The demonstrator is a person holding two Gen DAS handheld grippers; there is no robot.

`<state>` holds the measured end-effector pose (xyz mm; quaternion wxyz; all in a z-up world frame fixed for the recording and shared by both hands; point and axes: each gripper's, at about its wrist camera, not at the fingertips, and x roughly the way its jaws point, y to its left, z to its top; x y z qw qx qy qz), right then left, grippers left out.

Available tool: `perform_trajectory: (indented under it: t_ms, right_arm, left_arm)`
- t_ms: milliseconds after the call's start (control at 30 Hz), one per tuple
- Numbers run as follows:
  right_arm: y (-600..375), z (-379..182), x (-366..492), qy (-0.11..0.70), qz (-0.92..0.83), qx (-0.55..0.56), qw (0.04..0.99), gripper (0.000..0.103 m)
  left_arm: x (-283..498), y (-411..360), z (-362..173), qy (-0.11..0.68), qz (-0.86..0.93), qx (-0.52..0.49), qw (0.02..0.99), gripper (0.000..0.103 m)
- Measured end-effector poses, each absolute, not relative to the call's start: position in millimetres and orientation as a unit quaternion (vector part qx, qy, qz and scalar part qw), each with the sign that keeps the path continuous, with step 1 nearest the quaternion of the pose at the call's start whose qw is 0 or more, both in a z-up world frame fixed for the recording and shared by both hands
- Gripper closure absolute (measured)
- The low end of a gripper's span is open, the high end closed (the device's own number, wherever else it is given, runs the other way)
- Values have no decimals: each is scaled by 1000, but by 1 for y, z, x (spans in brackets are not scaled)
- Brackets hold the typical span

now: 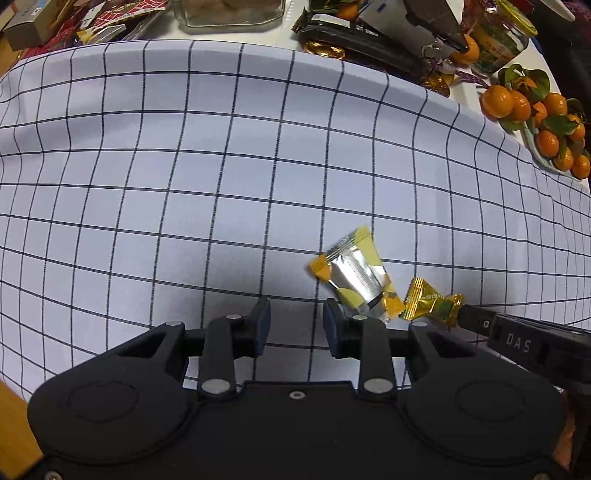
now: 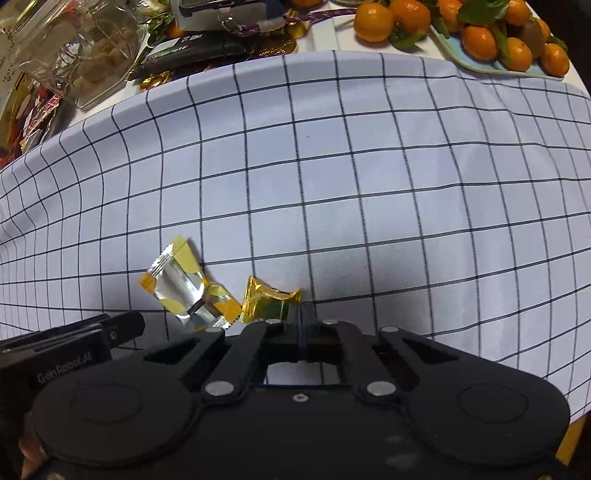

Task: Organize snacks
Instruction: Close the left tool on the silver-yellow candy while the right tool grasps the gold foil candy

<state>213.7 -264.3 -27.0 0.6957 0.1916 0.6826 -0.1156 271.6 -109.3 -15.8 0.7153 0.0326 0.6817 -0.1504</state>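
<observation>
A silver and yellow snack packet (image 1: 354, 273) (image 2: 184, 284) lies on the checked cloth (image 1: 221, 166). Right beside it lies a gold-wrapped candy (image 1: 424, 297) (image 2: 264, 301). My right gripper (image 2: 301, 314) is shut on the candy's twisted end; in the left wrist view it comes in from the right (image 1: 463, 314). My left gripper (image 1: 297, 312) stands open just left of the packet, nothing between its fingers. Its right finger (image 1: 332, 325) covers the packet's near corner. In the right wrist view the left gripper (image 2: 122, 328) shows at the left edge.
Mandarins on a pale plate (image 2: 480, 64) (image 1: 546, 162) sit at the far right. A glass jar (image 1: 229, 14) (image 2: 96, 55), dark snack bars (image 1: 354, 35) (image 2: 184, 51), gold foil coins (image 1: 325, 50) and red packets (image 1: 110, 14) crowd the far edge beyond the cloth.
</observation>
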Motion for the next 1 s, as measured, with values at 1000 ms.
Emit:
perform_trajectory:
  t_ms: [1000]
  right_arm:
    - [-298, -6, 195, 681, -168, 205, 682, 101]
  left_arm:
    - [267, -150, -27, 651, -162, 49, 740, 60]
